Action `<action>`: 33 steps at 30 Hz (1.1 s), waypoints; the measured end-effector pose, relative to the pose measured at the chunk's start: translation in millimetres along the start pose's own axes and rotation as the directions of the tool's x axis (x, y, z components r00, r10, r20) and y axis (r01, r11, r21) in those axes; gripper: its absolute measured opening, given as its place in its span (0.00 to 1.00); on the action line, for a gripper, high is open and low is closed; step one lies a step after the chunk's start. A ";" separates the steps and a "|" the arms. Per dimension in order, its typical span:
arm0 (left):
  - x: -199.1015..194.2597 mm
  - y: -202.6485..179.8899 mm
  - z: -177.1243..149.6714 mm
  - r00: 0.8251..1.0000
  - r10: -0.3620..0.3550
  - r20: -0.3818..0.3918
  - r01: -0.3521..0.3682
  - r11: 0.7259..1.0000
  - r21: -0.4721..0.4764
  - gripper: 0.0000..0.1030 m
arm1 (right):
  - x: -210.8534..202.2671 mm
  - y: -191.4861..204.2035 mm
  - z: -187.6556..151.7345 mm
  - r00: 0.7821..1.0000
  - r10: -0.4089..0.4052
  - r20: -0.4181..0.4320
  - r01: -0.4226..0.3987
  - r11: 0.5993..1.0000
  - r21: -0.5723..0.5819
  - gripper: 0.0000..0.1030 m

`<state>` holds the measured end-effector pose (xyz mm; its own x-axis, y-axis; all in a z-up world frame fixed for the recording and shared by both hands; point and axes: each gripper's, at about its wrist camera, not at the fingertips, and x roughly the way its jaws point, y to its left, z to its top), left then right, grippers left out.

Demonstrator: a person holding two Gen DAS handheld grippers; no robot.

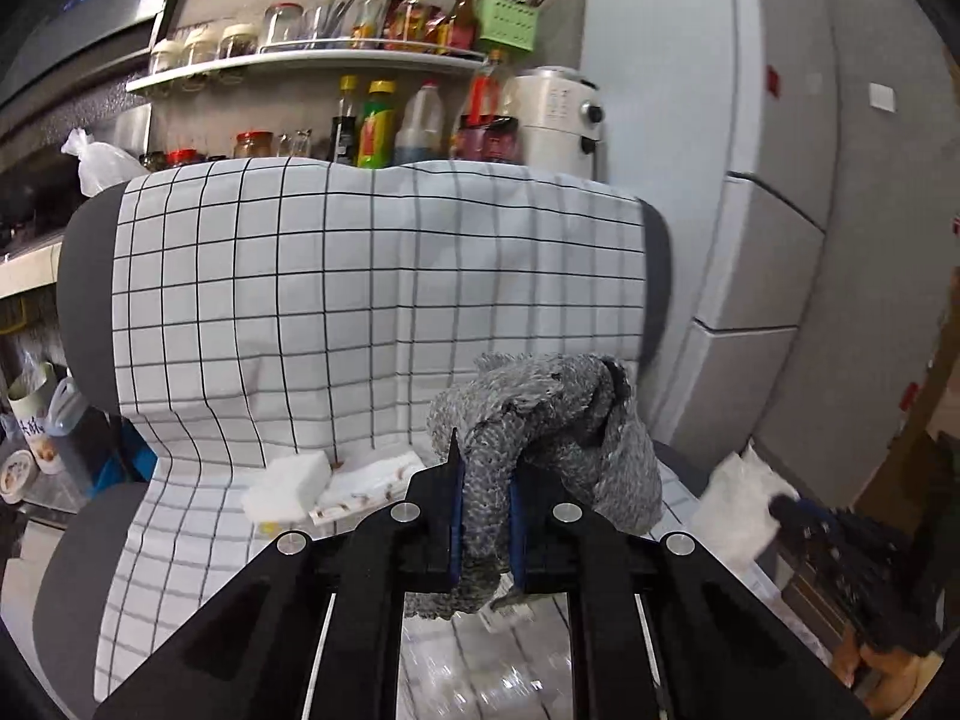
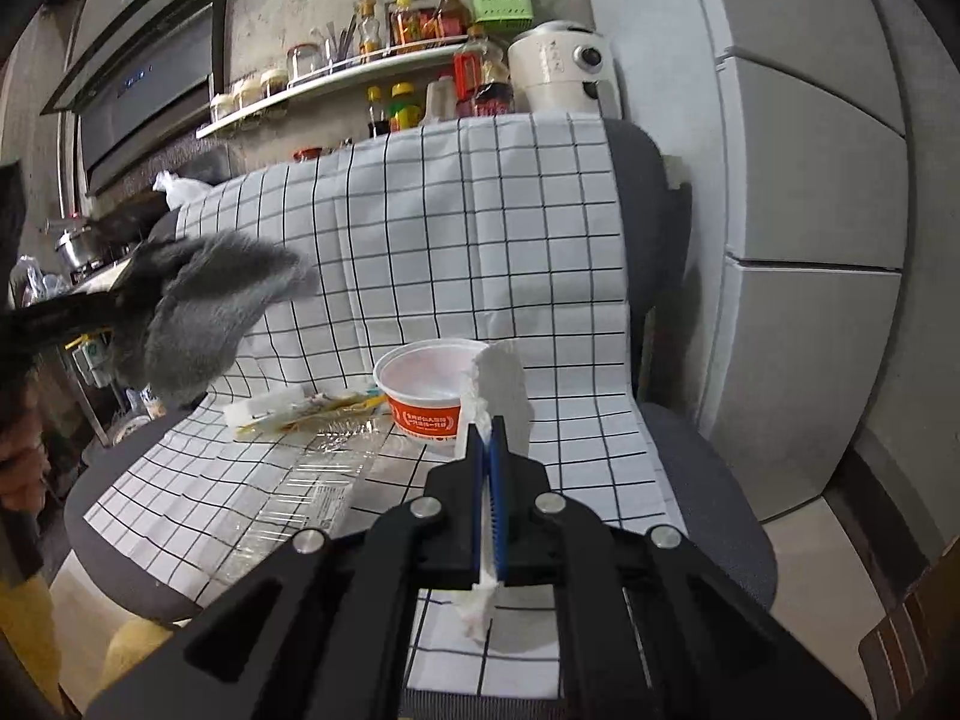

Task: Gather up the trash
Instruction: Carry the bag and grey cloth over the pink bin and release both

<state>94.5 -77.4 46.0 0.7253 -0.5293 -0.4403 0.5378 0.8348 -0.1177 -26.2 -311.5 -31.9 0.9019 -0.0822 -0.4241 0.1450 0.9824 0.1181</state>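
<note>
Left gripper (image 1: 486, 480) angled slightly down, fingers (image 1: 451, 501) clamped on a grey cloth (image 1: 540, 420) — right gripper (image 2: 487, 456) likewise, pinching a white tissue (image 2: 501, 384).

checked cloth (image 2: 480, 228) draped over grey chair (image 2: 636, 192); bottles on shelf (image 1: 312, 63); fridge (image 2: 810, 180).

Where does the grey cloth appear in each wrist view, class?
Left wrist: grey cloth low and right of centre, pinched in the left claw.
Right wrist: grey cloth at left, mid-height, above the seat.
Shared landmark: green cutlery basket at top centre.
</note>
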 end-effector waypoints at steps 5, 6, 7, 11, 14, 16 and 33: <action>-6.4 -28.6 -44.7 0.999 0.013 -0.045 -0.013 1.000 0.000 0.12 | -31.8 -14.6 -10.7 0.999 -0.043 -0.011 0.044 0.999 0.018 0.03; -5.3 -36.4 -57.2 0.998 -0.004 -0.059 0.004 1.000 -0.008 0.12 | -38.7 -18.4 -14.8 0.998 -0.059 -0.017 0.059 0.998 0.022 0.03; -3.7 -42.3 -66.5 0.997 -0.028 -0.073 0.027 0.999 -0.020 0.12 | -47.9 -24.6 -21.0 0.996 -0.084 -0.027 0.085 0.996 0.027 0.03; 6.5 -69.4 -94.7 0.985 -0.129 -0.113 0.127 0.992 -0.028 0.12 | -76.0 -47.5 -43.0 0.981 -0.180 -0.067 0.183 0.982 0.046 0.03; 15.0 -97.8 -111.2 0.970 -0.194 -0.145 0.196 0.981 0.001 0.12 | -96.0 -71.3 -63.2 0.959 -0.262 -0.107 0.270 0.960 0.071 0.03; 18.5 -114.7 -117.2 0.959 -0.230 -0.163 0.237 0.971 0.021 0.12 | -107.3 -90.6 -78.1 0.936 -0.322 -0.141 0.335 0.938 0.084 0.03; 40.6 -200.3 -144.9 0.897 -0.343 -0.280 0.388 0.913 0.123 0.12 | -115.8 -176.3 -165.6 0.825 -0.426 -0.371 0.518 0.832 0.198 0.37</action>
<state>-46.1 -244.2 -77.3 0.3453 -0.7189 -0.6033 0.8255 0.5385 -0.1692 -223.6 -447.3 -152.3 0.5316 -0.4235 -0.7335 0.6685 0.7416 0.0563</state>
